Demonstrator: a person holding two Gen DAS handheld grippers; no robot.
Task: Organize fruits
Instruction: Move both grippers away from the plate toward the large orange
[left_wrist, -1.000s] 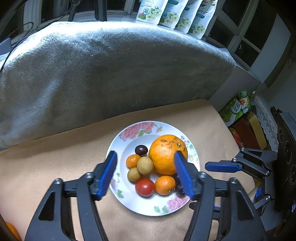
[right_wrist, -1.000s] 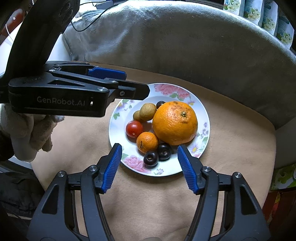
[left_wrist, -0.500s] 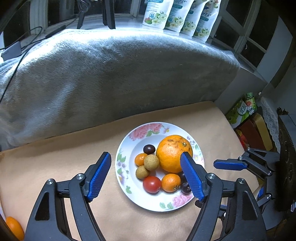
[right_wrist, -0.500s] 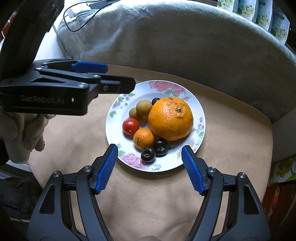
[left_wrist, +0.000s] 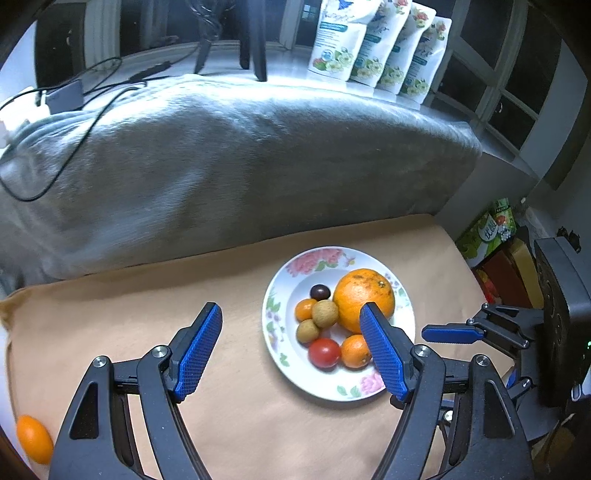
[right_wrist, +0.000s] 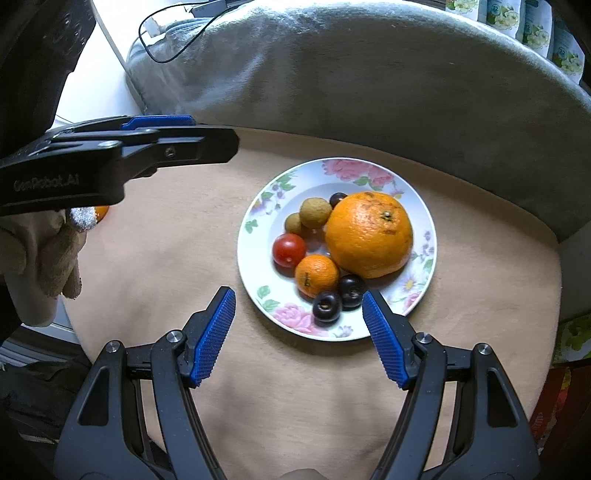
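Observation:
A flowered white plate (left_wrist: 369, 391) (right_wrist: 255, 266) on the tan cushion holds a large orange (left_wrist: 364, 297) (right_wrist: 369, 232), a small orange (right_wrist: 316, 275), a cherry tomato (left_wrist: 324, 352) (right_wrist: 289, 250), two longans (right_wrist: 314, 212) and dark grapes (right_wrist: 327, 305). A loose small orange (left_wrist: 34, 437) lies at the cushion's left edge; it also shows in the right wrist view (right_wrist: 101, 211). My left gripper (left_wrist: 291, 345) is open and empty, left of the plate. My right gripper (right_wrist: 299, 326) is open and empty at the plate's near rim.
A grey blanket (left_wrist: 221, 162) covers the backrest behind the cushion. Cables and white pouches (left_wrist: 376, 48) sit on the sill behind it. Boxes and packets (left_wrist: 495, 236) stand past the cushion's right edge. A gloved hand (right_wrist: 48, 254) holds the left gripper.
My left gripper has pulled back and to the left, off the plate; its fingers have opened wider. My right gripper has backed away a little from the plate.

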